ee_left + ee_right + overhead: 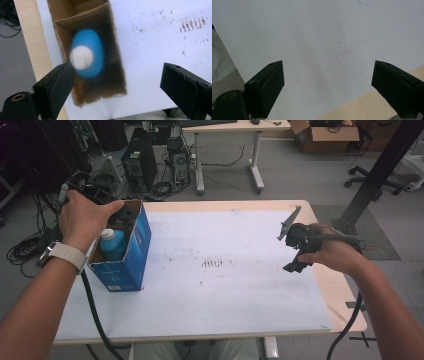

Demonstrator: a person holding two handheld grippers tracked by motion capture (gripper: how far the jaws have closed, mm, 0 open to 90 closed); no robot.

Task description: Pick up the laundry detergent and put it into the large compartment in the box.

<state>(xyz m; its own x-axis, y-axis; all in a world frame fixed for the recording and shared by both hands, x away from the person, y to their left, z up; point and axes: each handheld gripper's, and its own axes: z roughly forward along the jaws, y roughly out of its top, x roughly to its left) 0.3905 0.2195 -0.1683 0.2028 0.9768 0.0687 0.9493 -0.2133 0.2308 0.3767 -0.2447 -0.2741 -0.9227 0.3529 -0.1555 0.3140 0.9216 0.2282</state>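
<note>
Left gripper view looks straight down into the open blue box point(87, 52), where a blue bottle point(87, 53) with a white cap stands upright inside. By the look of it, the bottle is in the box but not gripped. The left claw point(117, 85) hangs above the opening, jaws spread wide and empty, the bottle below and between them. The right claw point(328, 85) hovers wide open and empty over the bare bench point(317, 37).

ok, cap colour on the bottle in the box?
White cap on a blue bottle, clearest in the left gripper view, though blurred.
</note>
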